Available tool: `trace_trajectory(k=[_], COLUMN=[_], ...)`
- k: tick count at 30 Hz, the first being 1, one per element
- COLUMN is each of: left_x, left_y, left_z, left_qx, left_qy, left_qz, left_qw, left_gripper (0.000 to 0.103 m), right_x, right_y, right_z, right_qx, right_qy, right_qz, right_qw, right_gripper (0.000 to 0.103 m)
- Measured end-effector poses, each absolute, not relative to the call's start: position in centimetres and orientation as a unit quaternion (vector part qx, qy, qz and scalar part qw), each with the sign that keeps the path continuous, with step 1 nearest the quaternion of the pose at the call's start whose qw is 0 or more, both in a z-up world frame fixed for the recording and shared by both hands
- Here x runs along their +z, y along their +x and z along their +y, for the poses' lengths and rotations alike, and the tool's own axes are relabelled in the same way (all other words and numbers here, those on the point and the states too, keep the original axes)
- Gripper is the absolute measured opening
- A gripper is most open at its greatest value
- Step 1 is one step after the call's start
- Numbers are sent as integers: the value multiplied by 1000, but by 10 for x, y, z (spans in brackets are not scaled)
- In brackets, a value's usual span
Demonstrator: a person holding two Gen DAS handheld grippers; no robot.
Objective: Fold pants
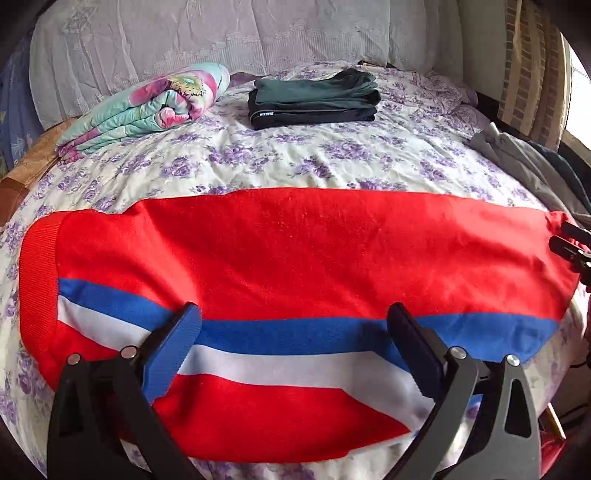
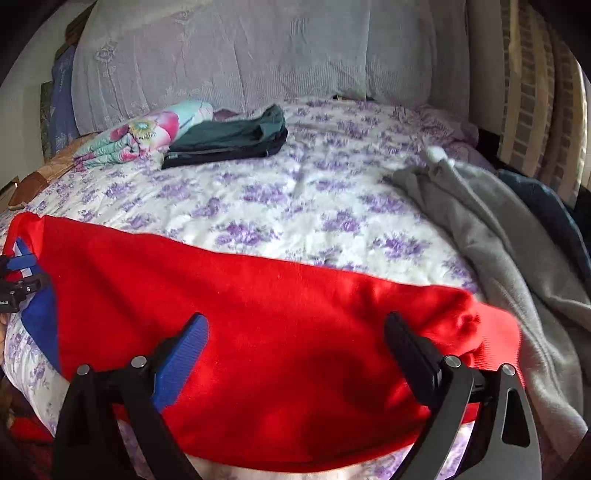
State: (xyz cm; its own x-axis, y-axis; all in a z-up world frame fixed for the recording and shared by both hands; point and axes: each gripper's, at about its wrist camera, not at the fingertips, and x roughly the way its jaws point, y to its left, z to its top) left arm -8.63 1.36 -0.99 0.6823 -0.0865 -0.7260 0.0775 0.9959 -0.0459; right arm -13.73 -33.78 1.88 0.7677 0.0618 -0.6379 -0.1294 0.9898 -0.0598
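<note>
Red pants (image 1: 295,251) with a blue and white side stripe lie flat across the near edge of the bed, legs folded together, cuff at the left and waist end at the right. My left gripper (image 1: 293,317) is open and hovers over the stripe, empty. In the right wrist view the same pants (image 2: 258,325) lie under my right gripper (image 2: 295,326), which is open and empty above the waist end. The right gripper's fingertips show at the right edge of the left wrist view (image 1: 569,242). The left gripper shows at the left edge of the right wrist view (image 2: 20,267).
The bed has a purple-flowered sheet (image 1: 295,155). A stack of folded dark clothes (image 1: 314,98) and a folded floral quilt (image 1: 147,110) lie at the back. A heap of grey and dark garments (image 2: 498,240) lies at the right. A pale headboard cover (image 1: 221,33) stands behind.
</note>
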Motion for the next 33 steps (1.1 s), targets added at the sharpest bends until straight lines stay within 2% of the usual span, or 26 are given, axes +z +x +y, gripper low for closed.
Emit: trace_trajectory(k=[3, 6, 10, 16, 19, 23, 25, 29, 33], left_x=[5, -16, -20, 8, 17, -18, -26, -4, 27], left_y=[-100, -93, -100, -108, -108, -89, -95, -100, -86], left_z=[24, 28, 18, 17, -4, -40, -46, -24, 17], left_qx=[-71, -47, -34, -84, -106, -96, -79, -89, -26], left_qy=[-42, -16, 19, -65, -54, 6, 28, -16, -20], left_qz=[377, 409, 393, 373, 358, 416, 396, 384, 358], left_qw=[922, 911, 919, 922, 926, 904, 915, 919, 933], left_gripper=[98, 98, 98, 98, 98, 99, 99, 98, 98], right_x=[23, -5, 3, 38, 41, 37, 33, 36, 46], right_y=[-150, -144, -158, -181, -186, -171, -159, -134, -107], right_z=[-346, -362, -357, -405, -414, -382, -355, -296, -251], right_qx=[50, 27, 37, 52, 48, 80, 111, 164, 201], right_qy=[-58, -63, -83, 36, 74, 62, 48, 11, -10], right_qz=[338, 384, 358, 333, 317, 317, 331, 342, 329], right_qw=[938, 921, 929, 941, 944, 943, 936, 925, 922], right_gripper=[97, 98, 97, 97, 97, 97, 97, 97, 98])
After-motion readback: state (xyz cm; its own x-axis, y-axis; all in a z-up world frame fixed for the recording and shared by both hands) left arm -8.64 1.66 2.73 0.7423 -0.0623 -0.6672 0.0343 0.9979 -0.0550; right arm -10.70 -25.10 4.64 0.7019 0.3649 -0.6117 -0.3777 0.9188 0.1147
